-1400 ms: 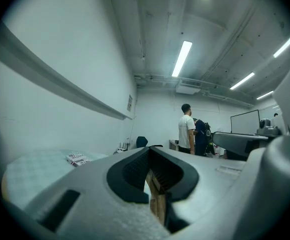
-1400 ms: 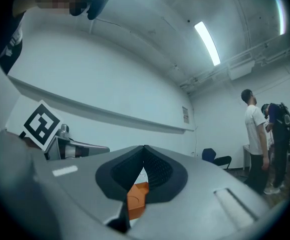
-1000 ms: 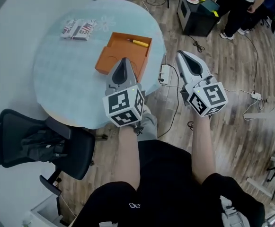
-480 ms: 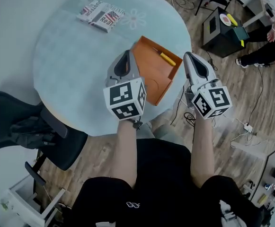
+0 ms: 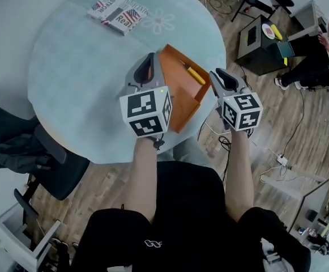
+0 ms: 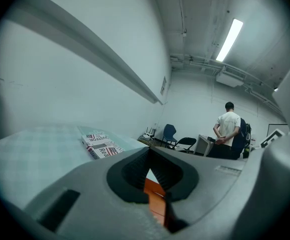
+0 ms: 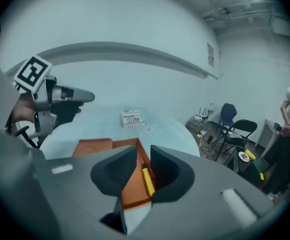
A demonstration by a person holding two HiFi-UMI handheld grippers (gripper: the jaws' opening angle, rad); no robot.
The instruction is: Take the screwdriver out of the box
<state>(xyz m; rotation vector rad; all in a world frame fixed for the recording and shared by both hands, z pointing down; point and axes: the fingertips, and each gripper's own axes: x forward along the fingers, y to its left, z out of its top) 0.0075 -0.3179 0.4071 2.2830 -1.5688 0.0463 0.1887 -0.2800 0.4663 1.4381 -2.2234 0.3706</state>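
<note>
The right gripper (image 5: 219, 73), its jaws just opening with nothing between them, is hovering right of the screwdriver (image 5: 193, 73), which is lying along its line in the box (image 5: 184, 95). The left gripper (image 5: 149, 58) is staying clenched, empty.

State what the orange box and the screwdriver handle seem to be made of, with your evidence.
Orange box: probably cardboard, matte; thin flat walls, folded-out flap.
Screwdriver handle: likely plastic, smooth; uniform bright yellow. Its shaft is too small to judge.

Even cool indoor light; ceiling tube (image 6: 232, 38) glares; fisheye edges dark, bent.
</note>
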